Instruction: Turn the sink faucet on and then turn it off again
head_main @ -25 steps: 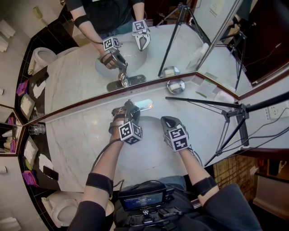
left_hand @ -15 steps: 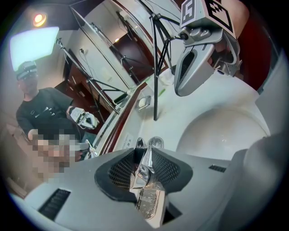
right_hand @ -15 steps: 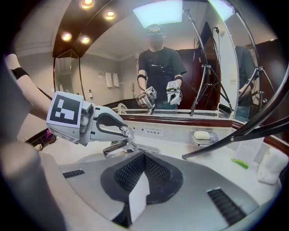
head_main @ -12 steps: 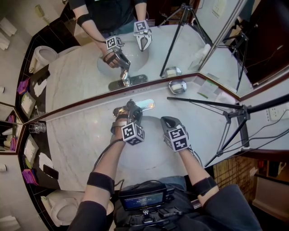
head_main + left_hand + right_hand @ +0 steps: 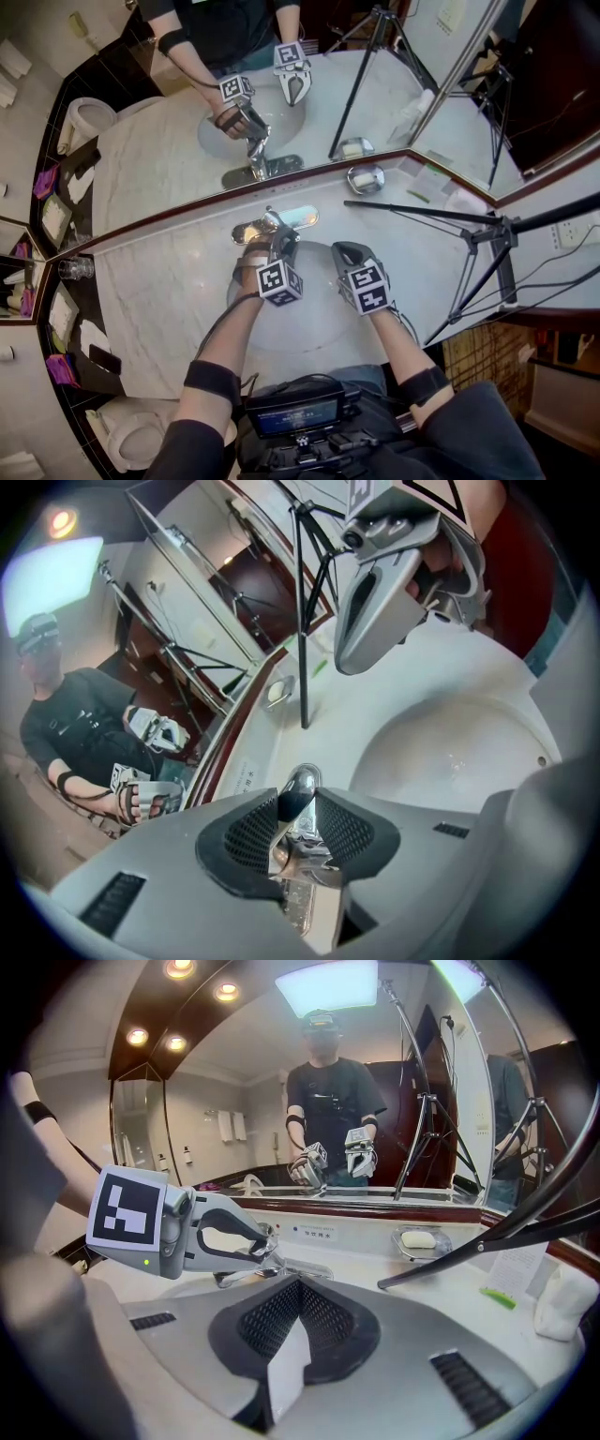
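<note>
The chrome faucet (image 5: 270, 223) stands at the back of the white basin (image 5: 314, 323), just under the mirror. My left gripper (image 5: 277, 240) is shut on the faucet handle (image 5: 299, 787); the black pads (image 5: 258, 832) sit on both sides of its lever. No stream of water shows in any view. My right gripper (image 5: 343, 253) hovers over the right side of the basin, shut with nothing in it, its pads (image 5: 323, 1321) pressed together. In the right gripper view the left gripper (image 5: 246, 1238) reaches the faucet (image 5: 272, 1265) from the left.
A soap dish (image 5: 366, 178) sits on the marble counter (image 5: 159, 291) right of the faucet. A black tripod (image 5: 487, 234) stands on the counter's right side. A glass (image 5: 77, 269) is at the far left, a toilet (image 5: 131, 436) lower left. A large mirror (image 5: 187, 141) backs the counter.
My left gripper, still on the handle, has shifted slightly to the right and toward me and rolled a little. The right gripper has stayed where it was.
</note>
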